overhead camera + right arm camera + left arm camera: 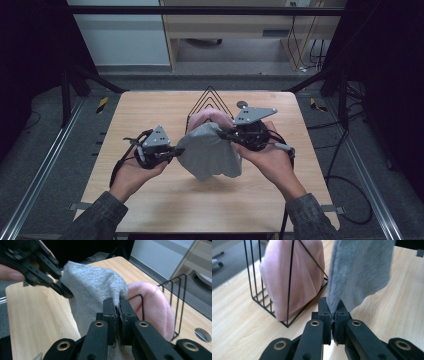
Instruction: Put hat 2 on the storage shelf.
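Left tongs point(177, 150) clamped on grey cloth point(210, 152) edge, right tongs point(223, 133) clamped on its other edge; cloth hangs between, above worktop point(150, 200). Pink cloth point(294, 277) sits in wire rack point(208, 97) behind. No readable writing.

1. Grey cloth point(359, 272): soft, fuzzy, matt knit.
2. Pink cloth point(294, 277): fine ribbed knit, matt.
3. Rack point(289, 290): thin black wire.
4. Tabletop point(150, 110): pale wood grain, smooth.

Cloth point(210, 152) before wire rack point(209, 102) on table point(150, 200)
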